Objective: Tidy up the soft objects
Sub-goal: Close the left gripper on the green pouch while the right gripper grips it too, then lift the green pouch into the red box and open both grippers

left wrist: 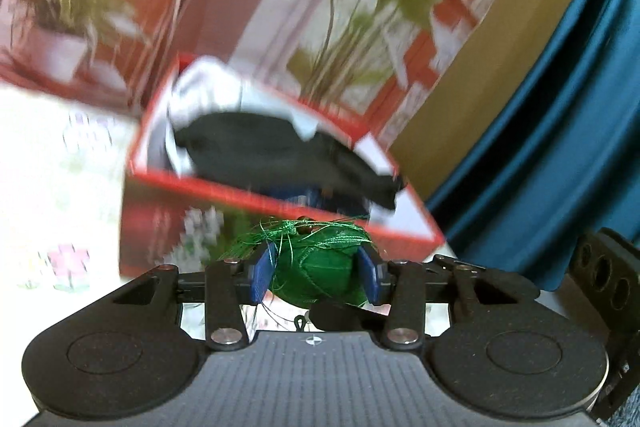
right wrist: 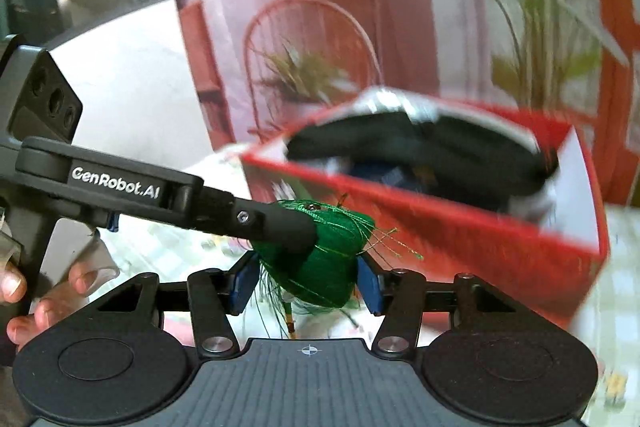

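Green tasselled pouch [left wrist: 320,271] hangs just short of the red box [left wrist: 256,195], pinched by both left gripper [left wrist: 318,273] and right gripper [right wrist: 306,281]; dark clothes [left wrist: 272,151] already inside, this one left.

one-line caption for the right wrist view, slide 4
Both grippers, right gripper and left gripper, clamp a green tasselled sachet before the red box holding dark cloth.

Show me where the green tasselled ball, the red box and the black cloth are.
green tasselled ball [left wrist: 320,275], left wrist view, its front face.
red box [right wrist: 420,223], right wrist view, its near wall.
black cloth [left wrist: 264,155], left wrist view, its middle.
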Demonstrator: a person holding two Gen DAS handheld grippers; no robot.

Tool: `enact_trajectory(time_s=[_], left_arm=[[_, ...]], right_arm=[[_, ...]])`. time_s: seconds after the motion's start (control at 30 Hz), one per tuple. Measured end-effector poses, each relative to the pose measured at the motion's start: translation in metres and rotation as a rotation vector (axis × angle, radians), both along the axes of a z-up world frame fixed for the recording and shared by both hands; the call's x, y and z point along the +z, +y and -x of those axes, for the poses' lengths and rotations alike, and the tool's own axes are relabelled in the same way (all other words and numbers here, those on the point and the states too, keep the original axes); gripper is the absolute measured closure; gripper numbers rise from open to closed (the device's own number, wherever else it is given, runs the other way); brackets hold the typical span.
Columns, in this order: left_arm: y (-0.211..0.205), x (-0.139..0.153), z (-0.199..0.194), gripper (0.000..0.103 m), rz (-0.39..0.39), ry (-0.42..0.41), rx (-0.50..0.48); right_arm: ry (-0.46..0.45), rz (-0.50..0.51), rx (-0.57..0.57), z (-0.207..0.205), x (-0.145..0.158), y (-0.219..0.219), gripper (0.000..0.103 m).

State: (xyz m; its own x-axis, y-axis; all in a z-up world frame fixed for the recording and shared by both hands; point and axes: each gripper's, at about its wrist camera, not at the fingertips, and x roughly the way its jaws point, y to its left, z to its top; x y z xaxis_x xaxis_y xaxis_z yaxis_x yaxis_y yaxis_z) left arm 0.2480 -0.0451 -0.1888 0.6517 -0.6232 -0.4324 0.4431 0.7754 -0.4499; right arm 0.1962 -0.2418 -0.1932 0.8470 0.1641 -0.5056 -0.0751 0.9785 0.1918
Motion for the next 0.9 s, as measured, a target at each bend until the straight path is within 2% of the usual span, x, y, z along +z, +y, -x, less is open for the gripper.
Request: enact_trajectory(time_s=[0.23, 0.5, 0.7, 0.83, 0.9], left_arm=[[0.013, 0.050, -0.005, 0.056, 0.058, -0.120, 0.028], [0.018, 0.105, -0.014, 0.056, 0.097, -0.276, 0.037], [0.019, 0.123, -0.017, 0.056, 0.100, -0.359, 0.057], [0.017, 0.124, -0.026, 0.056, 0.109, -0.363, 0.068], [0.017, 0.118, -0.033, 0.056, 0.111, -0.331, 0.067]], right_arm=[[-0.116, 0.081, 0.053, -0.016, 0.054, 0.004, 0.054], [-0.286, 0.230, 0.060, -0.040, 0.111, 0.013, 0.054], [-0.384, 0.276, 0.038, -0.058, 0.132, 0.015, 0.054], [-0.416, 0.278, 0.022, -0.066, 0.138, 0.015, 0.053], [-0.415, 0.277, 0.021, -0.069, 0.138, 0.015, 0.053]])
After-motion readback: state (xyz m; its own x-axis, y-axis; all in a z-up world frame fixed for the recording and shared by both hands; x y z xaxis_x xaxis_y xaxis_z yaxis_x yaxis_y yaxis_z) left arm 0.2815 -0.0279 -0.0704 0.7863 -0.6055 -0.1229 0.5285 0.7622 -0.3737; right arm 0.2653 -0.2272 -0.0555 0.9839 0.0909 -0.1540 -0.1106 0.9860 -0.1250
